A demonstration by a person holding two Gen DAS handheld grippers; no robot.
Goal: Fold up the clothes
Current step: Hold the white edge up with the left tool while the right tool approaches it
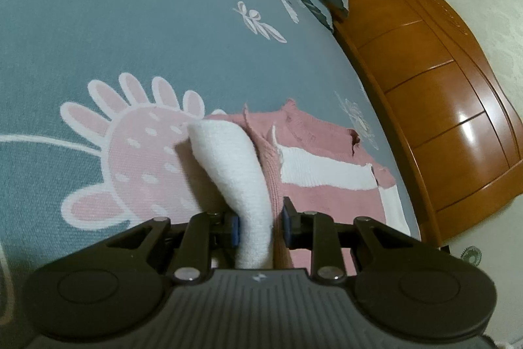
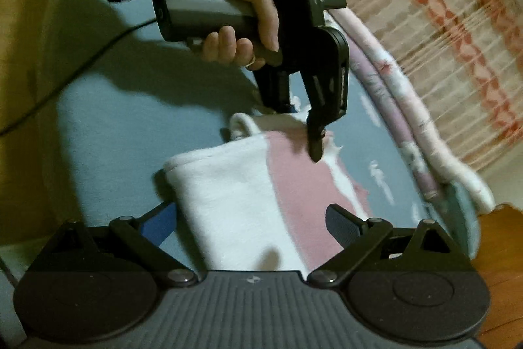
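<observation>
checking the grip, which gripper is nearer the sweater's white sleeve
Left. The left gripper has its fingers closed on the white sleeve; the right gripper is open, not gripping.

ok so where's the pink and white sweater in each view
Left wrist view: the sweater lies low and right of centre on the blue bedsheet, a white fold running back between the left tongs.
Right wrist view: the sweater sits low in the centre, running back between the open right tongs.
Shared landmark: the left tongs, gripping the sweater's far edge.
</observation>
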